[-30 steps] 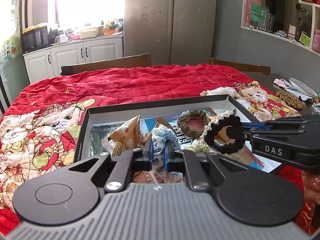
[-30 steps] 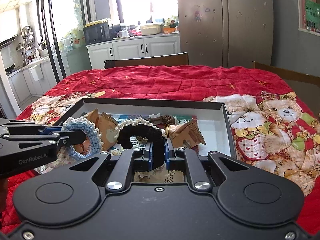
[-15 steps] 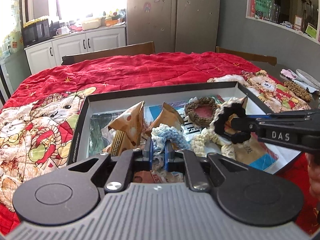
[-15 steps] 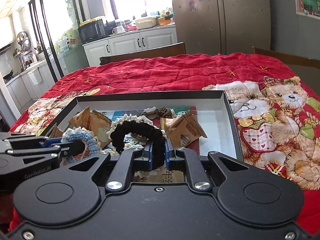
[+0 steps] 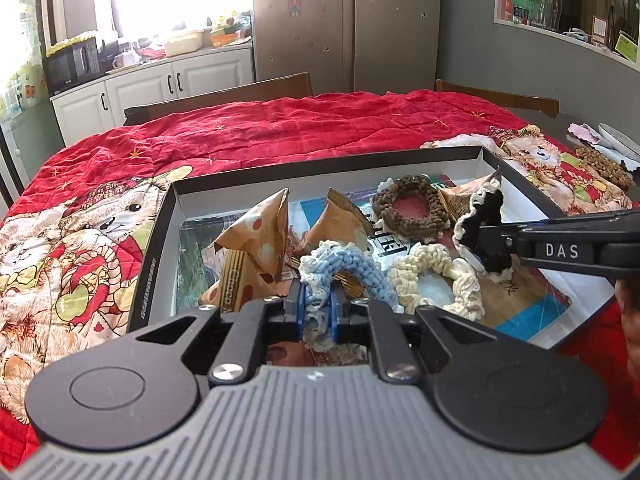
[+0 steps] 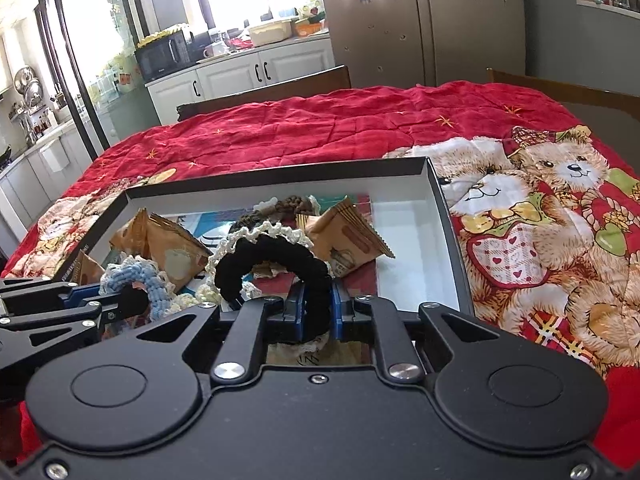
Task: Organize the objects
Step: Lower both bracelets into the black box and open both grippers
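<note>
Over the black-rimmed box (image 5: 154, 248) | left gripper (image 5: 318, 308) clenched on blue crochet scrunchie (image 5: 340, 266) | right gripper (image 6: 318, 308), marked "DAS", clenched on black scrunchie (image 6: 276, 258) | "Choco" snack packet (image 5: 252, 256) at left | white floor bare along right wall

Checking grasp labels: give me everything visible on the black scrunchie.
The black scrunchie is a crocheted yarn ring with a cream lace frill along its outer edge. It looks soft and stands upright as an arch, pinched at its lower part between the blue pads of the right gripper, which is shut on it. It is held over the open black box, above the cream scrunchie.
</note>
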Action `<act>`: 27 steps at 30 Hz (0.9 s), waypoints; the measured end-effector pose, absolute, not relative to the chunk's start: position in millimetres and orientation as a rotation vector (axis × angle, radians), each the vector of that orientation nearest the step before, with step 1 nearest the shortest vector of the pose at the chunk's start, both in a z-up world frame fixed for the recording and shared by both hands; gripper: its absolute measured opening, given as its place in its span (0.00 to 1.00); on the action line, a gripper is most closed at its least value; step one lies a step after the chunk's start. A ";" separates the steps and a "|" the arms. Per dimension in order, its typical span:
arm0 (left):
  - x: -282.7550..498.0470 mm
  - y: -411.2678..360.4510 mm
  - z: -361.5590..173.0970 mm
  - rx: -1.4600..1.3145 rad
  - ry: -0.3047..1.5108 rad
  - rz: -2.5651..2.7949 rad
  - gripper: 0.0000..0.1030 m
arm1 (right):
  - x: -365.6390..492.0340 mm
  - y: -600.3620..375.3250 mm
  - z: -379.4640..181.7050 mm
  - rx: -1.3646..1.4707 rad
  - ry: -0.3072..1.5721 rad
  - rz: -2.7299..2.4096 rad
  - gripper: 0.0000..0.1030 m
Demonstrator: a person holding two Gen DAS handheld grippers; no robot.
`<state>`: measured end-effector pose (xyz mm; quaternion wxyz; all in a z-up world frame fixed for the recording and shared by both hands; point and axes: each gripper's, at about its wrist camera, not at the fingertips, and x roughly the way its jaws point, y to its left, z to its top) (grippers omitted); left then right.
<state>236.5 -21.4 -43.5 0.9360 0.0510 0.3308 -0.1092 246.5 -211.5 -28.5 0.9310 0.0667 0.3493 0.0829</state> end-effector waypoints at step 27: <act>231.2 -25.2 -39.5 0.116 0.661 -0.237 0.49 | 236.6 -212.2 -20.8 0.115 0.665 0.169 0.38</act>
